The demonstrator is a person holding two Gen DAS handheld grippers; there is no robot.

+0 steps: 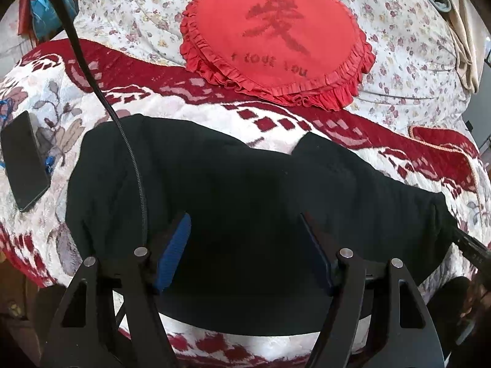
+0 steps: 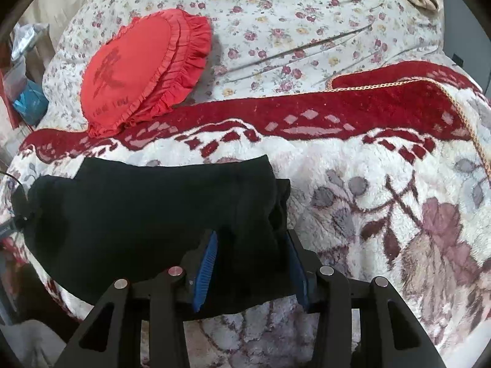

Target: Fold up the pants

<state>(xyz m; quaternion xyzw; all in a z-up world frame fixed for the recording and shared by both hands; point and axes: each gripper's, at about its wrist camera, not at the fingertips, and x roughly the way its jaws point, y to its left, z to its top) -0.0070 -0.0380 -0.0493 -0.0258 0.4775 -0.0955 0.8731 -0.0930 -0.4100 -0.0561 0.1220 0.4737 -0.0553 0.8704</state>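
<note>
The black pants point(image 1: 245, 190) lie folded into a flat bundle on the red and white fleece blanket point(image 1: 276, 128). My left gripper point(image 1: 245, 230) is open, its blue pads point(image 1: 176, 245) spread wide just over the near part of the pants. In the right wrist view the pants point(image 2: 147, 214) lie at lower left. My right gripper point(image 2: 251, 245) is open, and its pads point(image 2: 206, 263) straddle the right end of the bundle without closing on it. The tip of the right gripper point(image 1: 472, 245) shows at the pants' far right end.
A red heart-shaped frilled cushion point(image 1: 276, 40) lies beyond the pants on a floral quilt point(image 2: 307, 30). A black phone point(image 1: 23, 159) lies on the blanket to the left. A black cable point(image 1: 101, 92) crosses the left view. Blanket point(image 2: 399, 199) stretches right of the pants.
</note>
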